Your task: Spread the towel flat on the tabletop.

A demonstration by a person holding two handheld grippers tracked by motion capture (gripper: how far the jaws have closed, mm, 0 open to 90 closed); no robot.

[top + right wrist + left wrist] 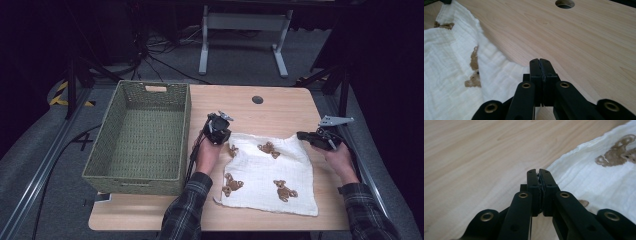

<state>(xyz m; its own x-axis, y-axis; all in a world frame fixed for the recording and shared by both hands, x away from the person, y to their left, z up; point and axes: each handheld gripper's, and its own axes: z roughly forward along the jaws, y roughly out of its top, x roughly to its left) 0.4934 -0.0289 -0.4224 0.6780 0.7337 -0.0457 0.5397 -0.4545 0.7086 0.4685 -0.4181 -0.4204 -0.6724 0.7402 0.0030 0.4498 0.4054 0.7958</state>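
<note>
A white cloth [270, 175] printed with brown bears lies flat on the wooden table [280, 107], long axis left to right. The left gripper [218, 131] at its far-left corner and the right gripper [306, 136] at its far-right corner both have jaws closed; whether they pinch fabric is unclear. A woven basket [140, 137] sits left; dark room beyond.

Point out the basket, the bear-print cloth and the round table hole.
basket [104, 176]: high view, near woven wall.
bear-print cloth [260, 172]: high view, bare white middle.
table hole [257, 99]: high view, centre of the opening.
</note>
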